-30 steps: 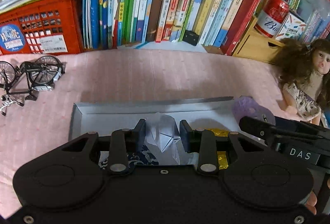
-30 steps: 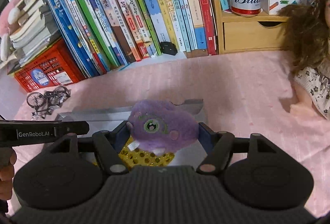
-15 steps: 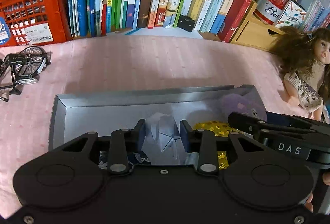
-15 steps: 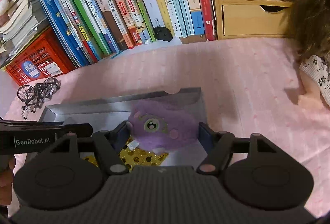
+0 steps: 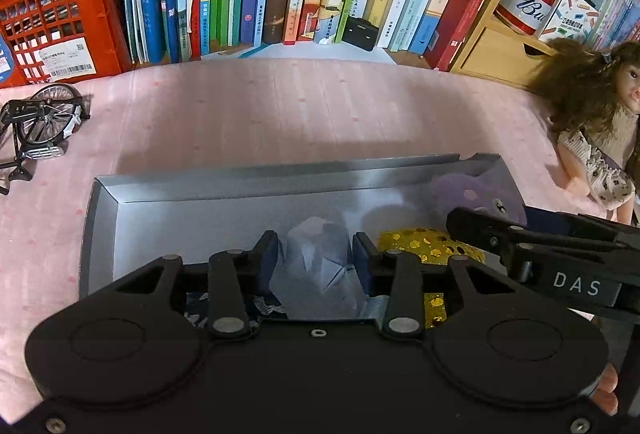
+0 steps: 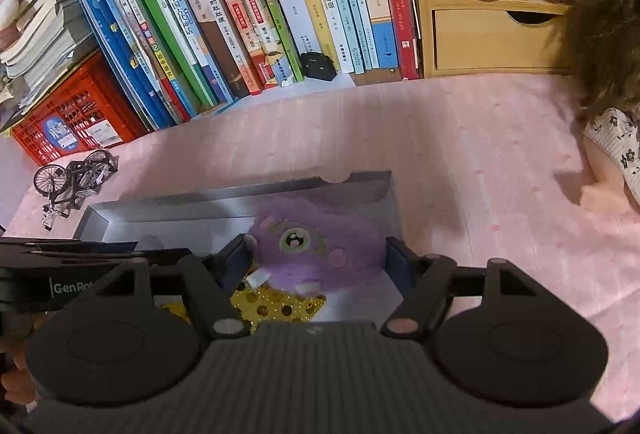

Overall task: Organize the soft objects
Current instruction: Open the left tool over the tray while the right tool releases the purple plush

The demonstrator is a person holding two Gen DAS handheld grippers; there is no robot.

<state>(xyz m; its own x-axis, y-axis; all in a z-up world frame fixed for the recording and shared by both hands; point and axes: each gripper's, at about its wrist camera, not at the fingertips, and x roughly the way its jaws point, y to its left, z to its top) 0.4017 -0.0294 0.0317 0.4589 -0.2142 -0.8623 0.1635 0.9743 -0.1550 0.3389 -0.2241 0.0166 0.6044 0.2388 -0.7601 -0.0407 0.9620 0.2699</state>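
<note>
Your left gripper (image 5: 315,252) pinches white cloth (image 5: 316,266) — limp, light, grab mid-fold. Right gripper (image 6: 318,258) clamps purple plush (image 6: 316,246) over box (image 6: 360,186) — squashy, hold body.

Between the black right gripper's (image 6: 320,258) fingers was a purple plush toy (image 6: 320,246) with a green eye and pink spots. Under it lay a gold sequin cloth (image 6: 276,304). The left gripper (image 5: 316,254) held a pale white folded cloth (image 5: 316,266). The box (image 5: 104,202) was grey, on a pink cover (image 5: 280,114).
</note>
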